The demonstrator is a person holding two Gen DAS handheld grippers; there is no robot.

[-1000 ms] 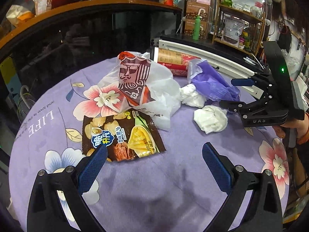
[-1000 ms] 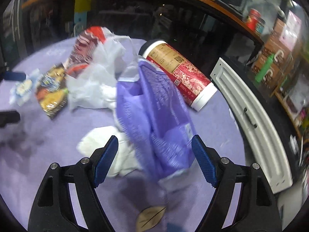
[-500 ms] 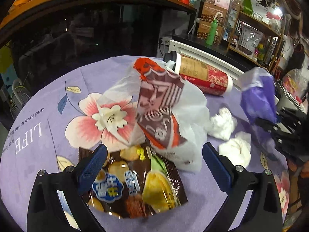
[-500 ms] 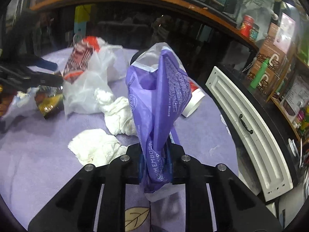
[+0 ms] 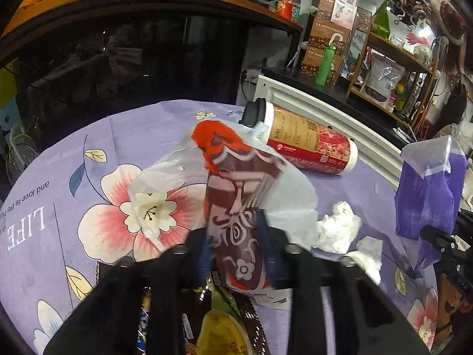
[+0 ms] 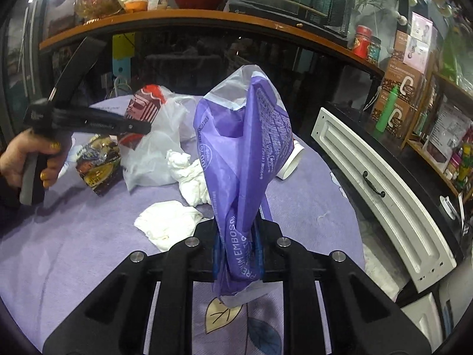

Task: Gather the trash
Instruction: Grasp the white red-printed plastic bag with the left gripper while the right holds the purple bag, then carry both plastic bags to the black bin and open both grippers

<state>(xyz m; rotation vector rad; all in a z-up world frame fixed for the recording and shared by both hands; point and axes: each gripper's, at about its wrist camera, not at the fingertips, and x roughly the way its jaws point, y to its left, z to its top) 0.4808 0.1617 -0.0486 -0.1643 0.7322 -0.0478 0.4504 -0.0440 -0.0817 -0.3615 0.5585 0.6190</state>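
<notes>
My left gripper [image 5: 236, 236] is closing its jaws on a white plastic bag with a red and brown print [image 5: 236, 183], and the pads press its lower part. The bag stands up from the purple flowered tablecloth [image 5: 88, 153]. My right gripper [image 6: 238, 242] is shut on a purple plastic wrapper [image 6: 245, 136], held upright off the table. In the right wrist view a hand [image 6: 17, 159] holds the left gripper [image 6: 145, 128] against the same bag [image 6: 156, 153].
A brown snack packet [image 6: 99, 168] lies beside the bag. Two crumpled white tissues [image 6: 168, 224] [image 6: 189, 174] lie mid-table. A red and tan tube [image 5: 307, 145] lies at the far edge. A white panelled cabinet [image 6: 384, 189] borders the table's right side.
The left gripper moved forward over the snack packet and its jaws came together on the printed bag. The right gripper shut on the purple wrapper and lifted it off the table.
</notes>
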